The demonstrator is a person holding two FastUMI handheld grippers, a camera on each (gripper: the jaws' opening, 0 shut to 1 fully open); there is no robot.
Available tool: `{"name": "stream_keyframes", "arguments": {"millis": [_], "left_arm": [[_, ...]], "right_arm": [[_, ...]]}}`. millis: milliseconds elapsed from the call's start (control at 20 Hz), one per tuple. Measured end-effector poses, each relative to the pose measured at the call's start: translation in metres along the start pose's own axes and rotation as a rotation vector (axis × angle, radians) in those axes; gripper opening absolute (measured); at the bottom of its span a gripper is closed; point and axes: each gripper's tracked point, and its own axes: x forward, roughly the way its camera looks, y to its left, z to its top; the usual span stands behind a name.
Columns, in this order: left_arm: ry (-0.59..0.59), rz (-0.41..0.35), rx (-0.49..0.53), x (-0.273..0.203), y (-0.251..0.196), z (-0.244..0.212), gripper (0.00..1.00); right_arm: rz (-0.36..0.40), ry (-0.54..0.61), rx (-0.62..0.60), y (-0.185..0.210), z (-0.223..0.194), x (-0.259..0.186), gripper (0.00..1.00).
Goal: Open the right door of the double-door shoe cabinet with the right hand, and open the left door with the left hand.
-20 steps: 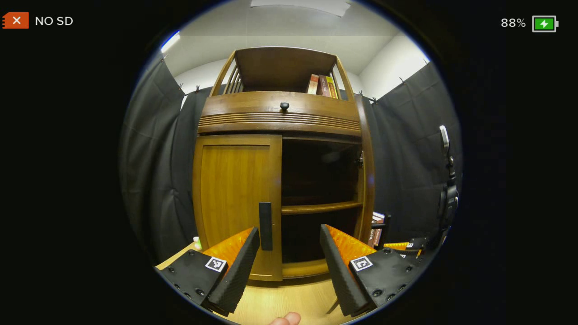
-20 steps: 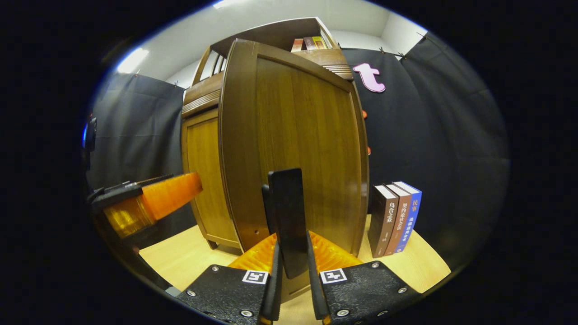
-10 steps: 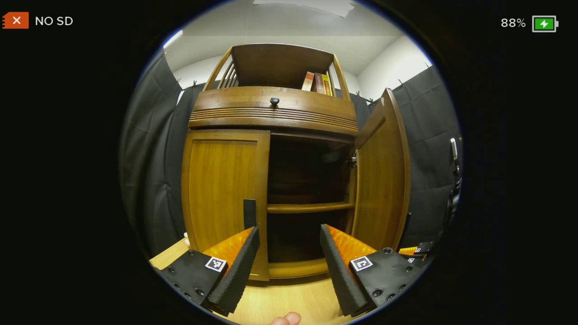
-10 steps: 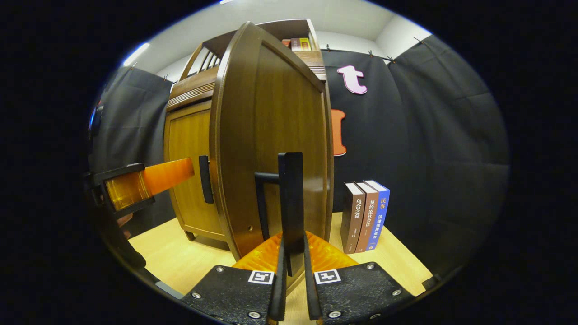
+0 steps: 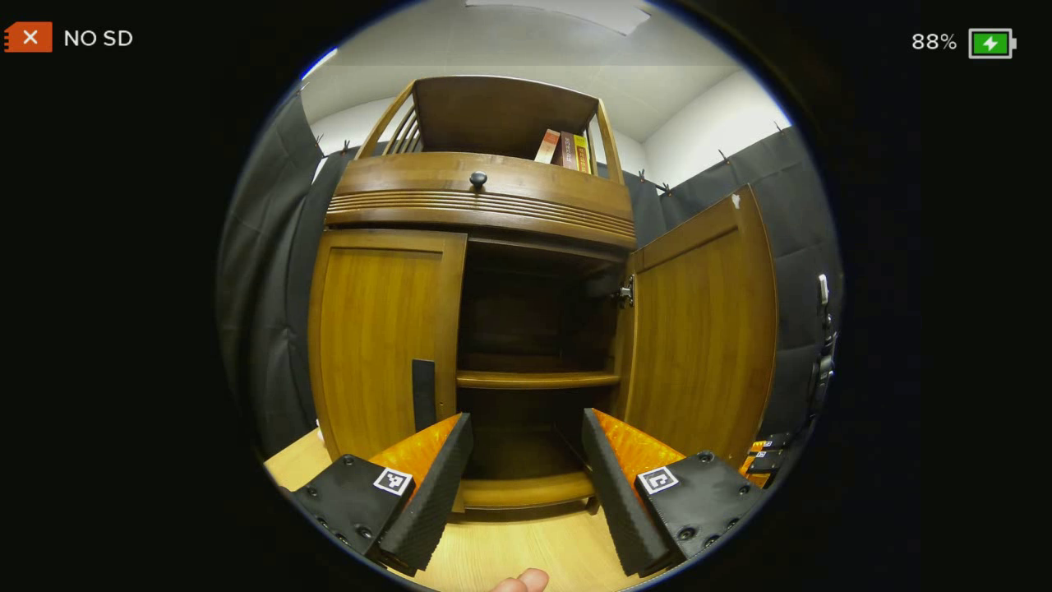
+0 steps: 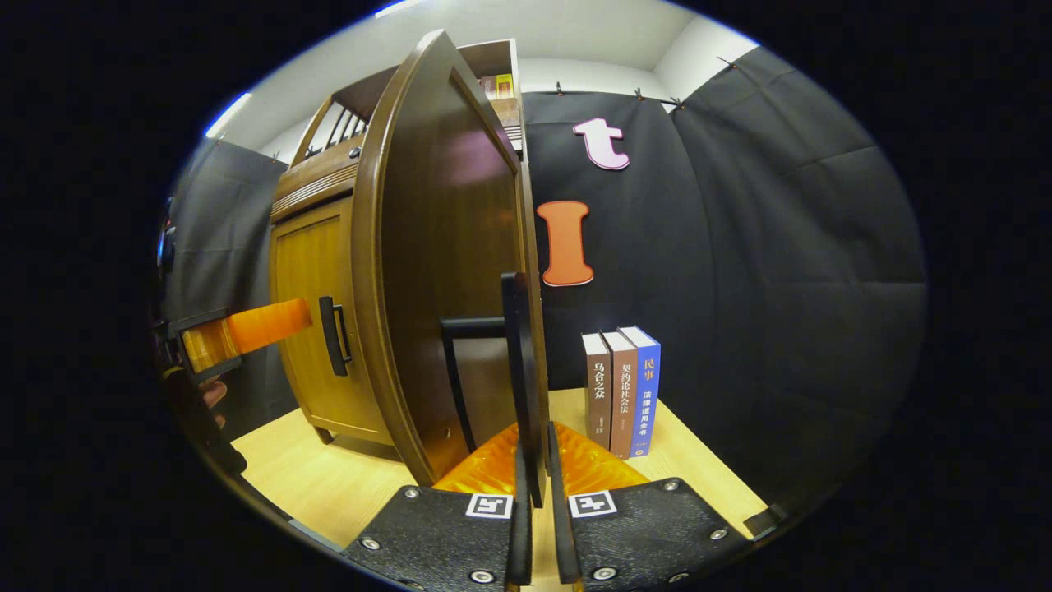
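Observation:
The wooden shoe cabinet (image 5: 485, 197) stands on a light wooden table. Its right door (image 5: 699, 329) is swung wide, showing a dark inside with a shelf (image 5: 534, 380). The left door (image 5: 382, 329) is closed, with a dark bar handle (image 5: 423, 395) near its inner edge. My left gripper (image 5: 526, 460) is open, low in front of the cabinet, its left finger just below and right of that handle. In the right gripper view my right gripper (image 6: 534, 485) is shut on the right door's handle (image 6: 516, 362), seen edge-on, with the right door (image 6: 436, 263) and the left gripper (image 6: 238, 329) beside it.
Three books (image 6: 620, 390) stand upright on the table (image 6: 329, 485) to the right of the cabinet, close behind the swung door. More books (image 5: 567, 148) sit on the cabinet's top shelf. A drawer with a round knob (image 5: 477, 178) runs above the doors. Black cloth surrounds the booth.
The right door has swung further outward with my right gripper holding its handle. The cabinet and the left door's handle have drifted left in the left gripper view.

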Motion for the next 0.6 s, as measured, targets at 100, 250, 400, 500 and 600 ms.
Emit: {"name": "stream_keyframes", "arguments": {"millis": [100, 250, 400, 500, 600], "left_arm": [[0.001, -0.005, -0.007, 0.0, -0.003, 0.0, 0.81], [0.002, 0.002, -0.007, 0.0, -0.001, 0.0, 0.81], [0.0, 0.022, -0.005, -0.003, 0.003, -0.001, 0.8], [0.002, 0.032, -0.002, -0.004, 0.007, -0.001, 0.8], [-0.001, 0.038, 0.006, -0.004, 0.009, 0.001, 0.81]], "right_arm": [[0.045, -0.016, -0.007, -0.008, 0.002, 0.0, 0.11], [0.097, -0.015, 0.0, -0.028, 0.002, 0.002, 0.11], [0.145, -0.007, 0.004, -0.038, 0.003, 0.003, 0.11], [0.166, -0.008, 0.013, -0.043, 0.004, 0.005, 0.11], [0.175, -0.016, 0.022, -0.045, 0.005, 0.005, 0.24]]}}
